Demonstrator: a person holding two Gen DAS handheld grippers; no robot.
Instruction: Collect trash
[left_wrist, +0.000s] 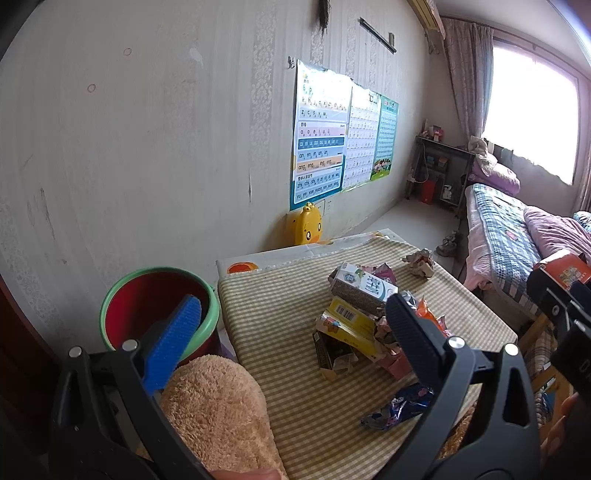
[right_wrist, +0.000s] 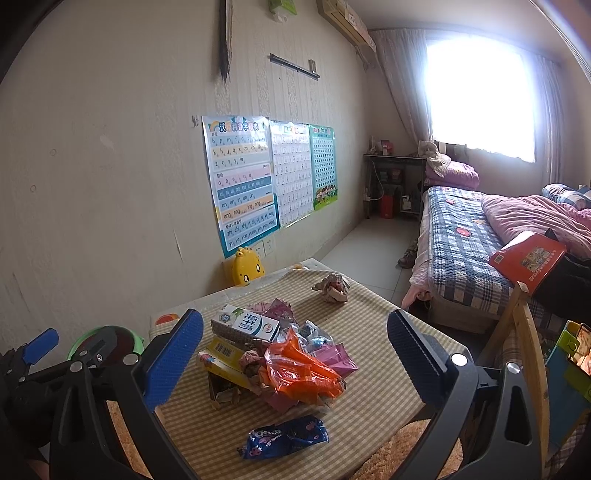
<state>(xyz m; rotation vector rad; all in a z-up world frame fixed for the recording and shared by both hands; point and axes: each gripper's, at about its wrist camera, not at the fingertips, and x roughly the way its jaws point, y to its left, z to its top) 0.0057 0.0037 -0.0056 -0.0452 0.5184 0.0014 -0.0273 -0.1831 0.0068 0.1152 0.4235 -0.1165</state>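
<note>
A heap of trash sits mid-table: a white milk carton (right_wrist: 245, 325), a yellow box (right_wrist: 225, 356), an orange wrapper (right_wrist: 301, 371) and pink wrappers. A blue foil wrapper (right_wrist: 284, 437) lies alone near the front edge, and a crumpled paper ball (right_wrist: 332, 288) lies at the far side. The red bucket with a green rim (left_wrist: 159, 314) stands left of the table. My left gripper (left_wrist: 295, 332) is open above the table's left part, its blue finger over the bucket. My right gripper (right_wrist: 295, 354) is open, framing the heap from above, holding nothing.
The checked cloth table (right_wrist: 380, 369) has a fuzzy tan cushion (left_wrist: 218, 410) at its near left corner. A yellow duck stool (right_wrist: 247, 271) stands by the wall. A bed (right_wrist: 465, 251) with a red book (right_wrist: 528, 260) lies right; a wooden chair frame (right_wrist: 532, 339) is beside the table.
</note>
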